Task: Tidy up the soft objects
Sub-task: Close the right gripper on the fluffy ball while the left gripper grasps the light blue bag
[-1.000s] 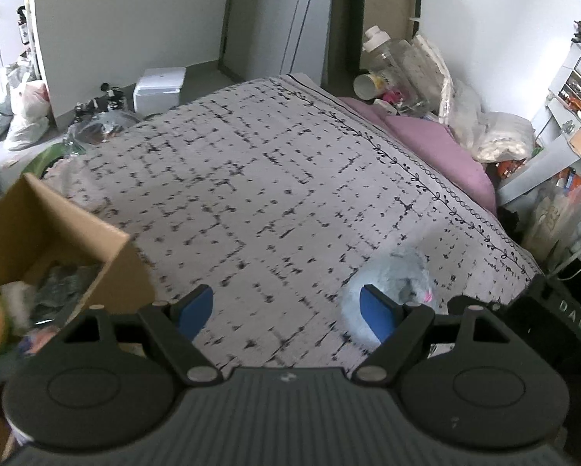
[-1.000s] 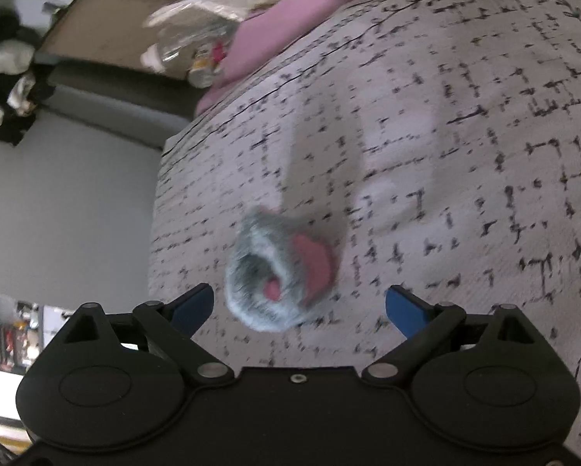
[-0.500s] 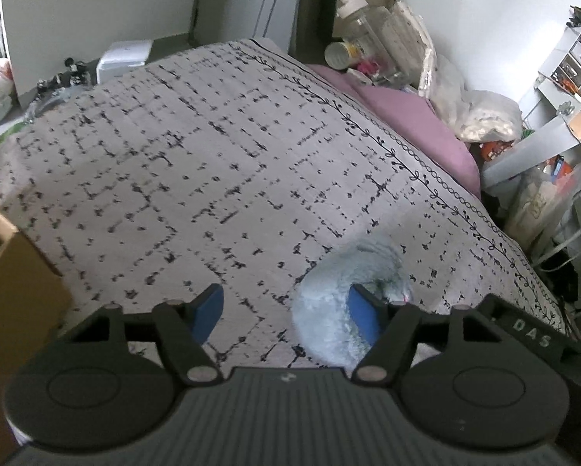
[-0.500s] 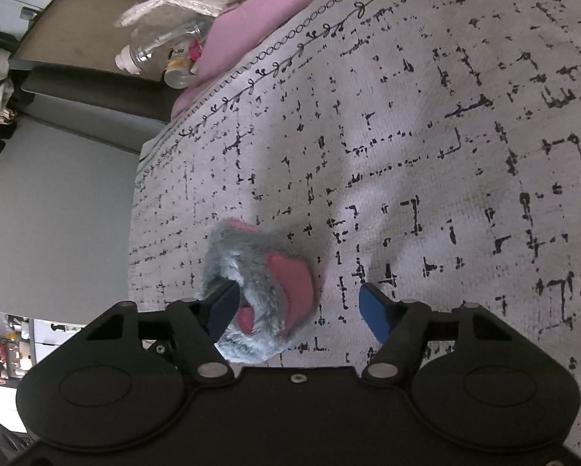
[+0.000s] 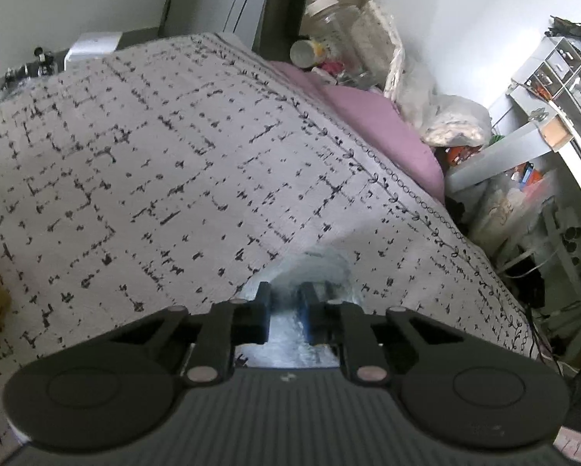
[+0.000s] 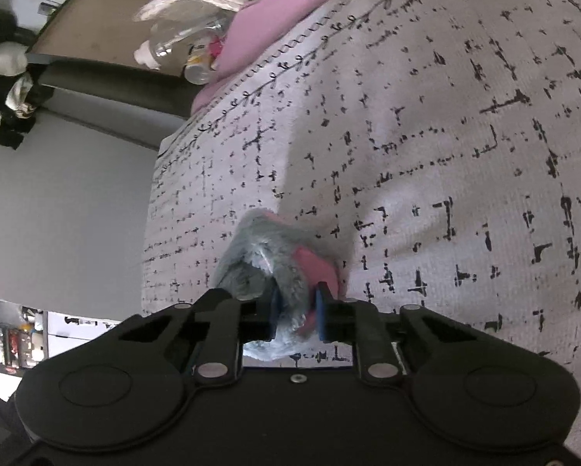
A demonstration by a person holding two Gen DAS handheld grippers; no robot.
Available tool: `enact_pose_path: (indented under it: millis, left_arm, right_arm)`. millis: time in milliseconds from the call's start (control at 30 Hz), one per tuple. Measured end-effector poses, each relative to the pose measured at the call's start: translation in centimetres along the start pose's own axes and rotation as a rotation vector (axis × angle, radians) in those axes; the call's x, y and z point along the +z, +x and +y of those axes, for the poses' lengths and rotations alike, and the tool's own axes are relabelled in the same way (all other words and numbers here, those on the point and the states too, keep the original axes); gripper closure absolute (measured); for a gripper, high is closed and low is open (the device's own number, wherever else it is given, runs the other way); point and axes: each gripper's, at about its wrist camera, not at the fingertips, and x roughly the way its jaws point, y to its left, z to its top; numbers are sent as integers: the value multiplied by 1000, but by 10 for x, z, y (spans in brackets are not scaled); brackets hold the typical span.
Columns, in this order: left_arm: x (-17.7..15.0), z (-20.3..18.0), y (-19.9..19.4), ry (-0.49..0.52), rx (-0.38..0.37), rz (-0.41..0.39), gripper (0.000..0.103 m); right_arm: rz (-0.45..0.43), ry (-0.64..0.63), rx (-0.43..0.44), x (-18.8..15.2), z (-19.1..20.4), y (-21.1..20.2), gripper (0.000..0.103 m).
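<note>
We look across a grey bedspread (image 5: 181, 163) printed with broken black lines and edged with a leafy vine border. A pink pillow (image 5: 372, 124) lies along its far right edge, with a clear plastic jar (image 5: 331, 27) and crumpled plastic bags (image 5: 445, 116) behind it. A cluttered white shelf unit (image 5: 554, 89) stands at far right; a white box (image 5: 92, 44) sits far left.
</note>
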Motion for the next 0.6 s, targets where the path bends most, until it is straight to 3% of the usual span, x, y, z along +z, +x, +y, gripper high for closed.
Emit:
enact_pose_path:
  millis: [233, 600]
  left_arm:
    - [6, -4, -24, 15, 2, -48, 93]
    - [18, 17, -87, -16, 41, -148, 93]
  right_arm:
    - [-8, -36, 66, -3, 9, -10, 88]
    - [8, -197, 202, -23, 53, -31, 88]
